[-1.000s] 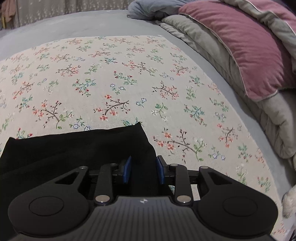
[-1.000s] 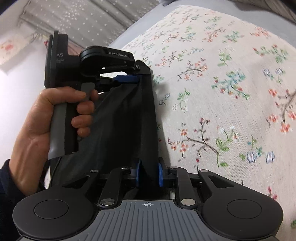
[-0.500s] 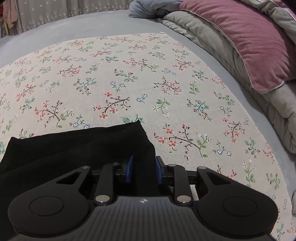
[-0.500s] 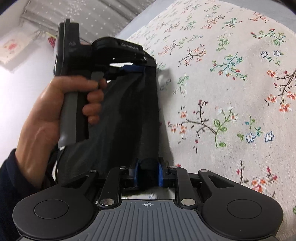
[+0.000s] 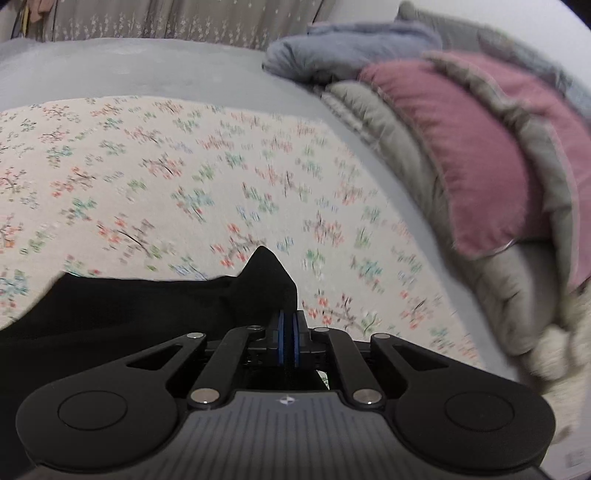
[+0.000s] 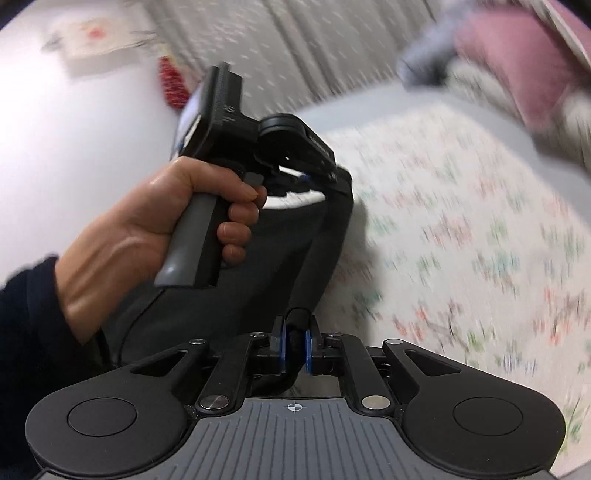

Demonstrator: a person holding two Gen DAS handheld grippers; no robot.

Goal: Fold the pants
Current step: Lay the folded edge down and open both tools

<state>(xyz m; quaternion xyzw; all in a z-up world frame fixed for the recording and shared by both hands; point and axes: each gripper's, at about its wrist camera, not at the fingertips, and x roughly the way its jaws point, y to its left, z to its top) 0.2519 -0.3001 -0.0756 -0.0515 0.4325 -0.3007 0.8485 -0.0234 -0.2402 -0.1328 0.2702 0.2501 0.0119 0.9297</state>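
Observation:
The black pants [image 5: 147, 306] lie at the lower left of the left wrist view, with one corner pulled up into a peak. My left gripper [image 5: 288, 343] is closing, its blue pads pinched on that corner. In the right wrist view the pants [image 6: 258, 266] hang stretched between both grippers above the floral sheet. My right gripper [image 6: 294, 350] is closing on a bunched fold of the black cloth. A person's hand [image 6: 147, 229] holds my left gripper [image 6: 314, 181] at the far end of the cloth.
A floral sheet [image 5: 184, 166] covers the grey bed [image 5: 147, 66]. A pink pillow [image 5: 461, 147] and grey-beige quilts [image 5: 406, 155] are stacked along the right side. A patterned curtain [image 5: 184, 18] hangs behind the bed.
Both grippers have risen and lifted the pants edge off the sheet. The left jaws have narrowed from a wide gap to a tight pinch. The right gripper has rolled.

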